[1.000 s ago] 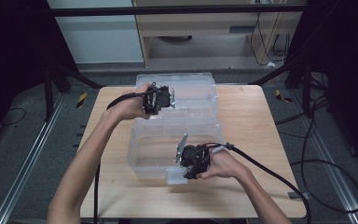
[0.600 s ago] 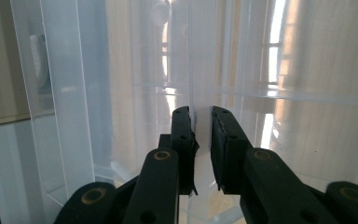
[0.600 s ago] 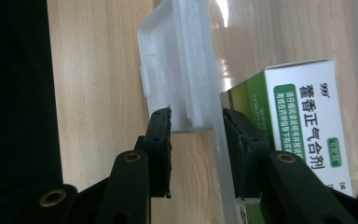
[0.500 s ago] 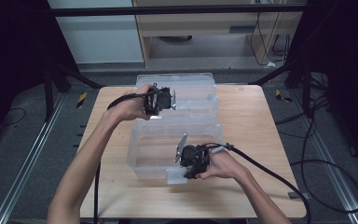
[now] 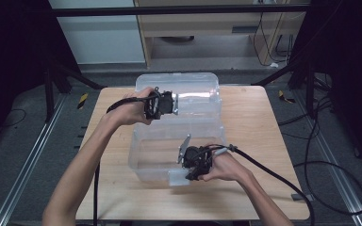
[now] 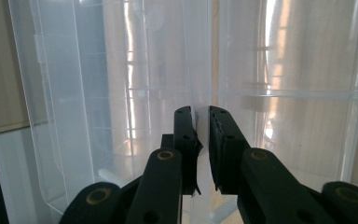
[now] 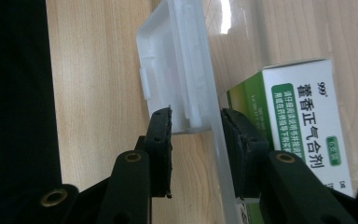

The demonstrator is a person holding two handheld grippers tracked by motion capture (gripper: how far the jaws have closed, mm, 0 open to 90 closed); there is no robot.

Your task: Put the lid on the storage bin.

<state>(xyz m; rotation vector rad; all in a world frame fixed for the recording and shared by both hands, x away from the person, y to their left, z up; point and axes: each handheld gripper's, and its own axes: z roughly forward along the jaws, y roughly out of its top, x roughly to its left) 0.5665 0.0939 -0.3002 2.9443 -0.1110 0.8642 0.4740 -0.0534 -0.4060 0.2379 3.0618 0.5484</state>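
A clear plastic storage box [image 5: 143,155] sits on the wooden table with its clear lid [image 5: 193,89] swung up at the back. My left gripper [image 5: 173,102] reaches in from the left. In the left gripper view its jaws [image 6: 200,112] have just been closing and now pinch the lid's thin edge [image 6: 200,56]. My right gripper [image 5: 189,173] points down at the box's near wall. Its jaws [image 7: 196,114] straddle that clear wall and the white latch [image 7: 177,70], pads against them. A green and white medicine carton [image 7: 303,121] lies inside the box.
The table [image 5: 264,141] has bare wood to the left and right of the box. A black cable [image 5: 273,174] trails from the right gripper across the table's right side. Dark frame legs and floor cables surround the table.
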